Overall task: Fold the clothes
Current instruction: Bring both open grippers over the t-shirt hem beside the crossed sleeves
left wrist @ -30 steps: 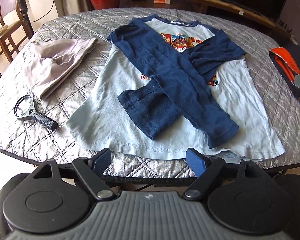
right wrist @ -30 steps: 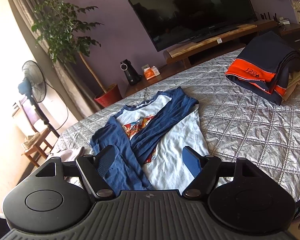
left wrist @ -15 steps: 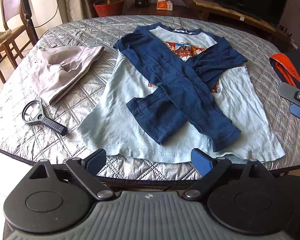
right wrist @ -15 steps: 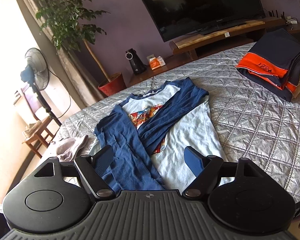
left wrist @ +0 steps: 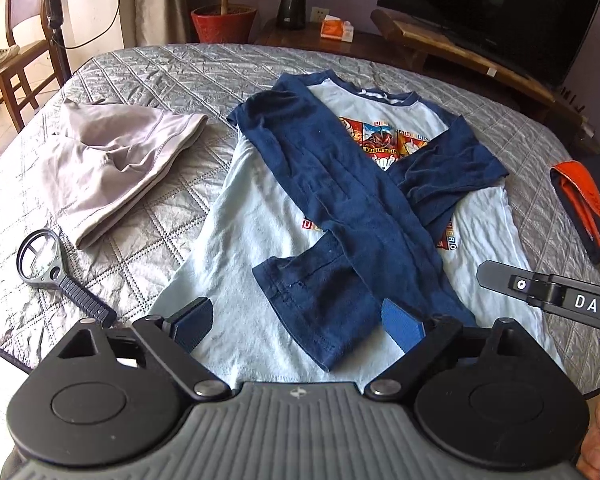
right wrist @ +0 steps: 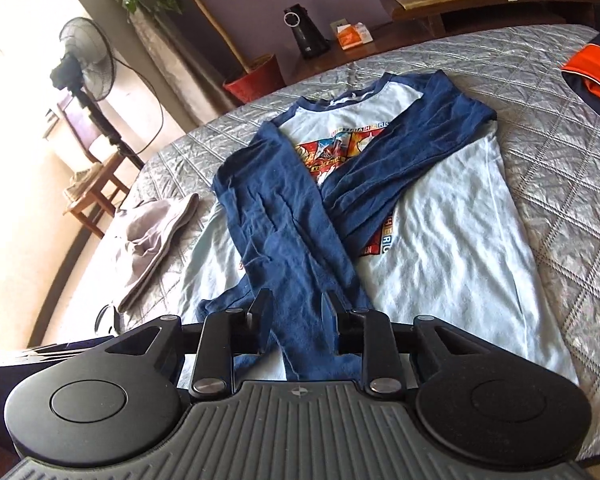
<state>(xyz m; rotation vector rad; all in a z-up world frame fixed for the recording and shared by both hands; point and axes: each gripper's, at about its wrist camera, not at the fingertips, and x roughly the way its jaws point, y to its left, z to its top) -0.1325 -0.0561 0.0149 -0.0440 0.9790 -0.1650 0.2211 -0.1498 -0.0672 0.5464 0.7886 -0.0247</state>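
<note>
A light blue shirt with navy sleeves lies face up on the silver quilted table cover. Both sleeves are folded across its chest and cross each other. My left gripper hovers over the near hem, open but closing slightly, with the lower sleeve's cuff beneath the gap. My right gripper hangs over the long navy sleeve. Its jaws are closing and stand narrow, with the sleeve running between them, and the pads do not press it. From the left wrist view the right gripper reaches in from the right.
A folded grey garment and a magnifying glass lie left of the shirt. Folded navy and orange clothes sit at the right. The near table edge runs just under my grippers. A fan, a chair and a red pot stand beyond.
Both grippers have moved forward over the shirt's near end. The right gripper has swung left over the long sleeve and its jaws have narrowed a lot.
</note>
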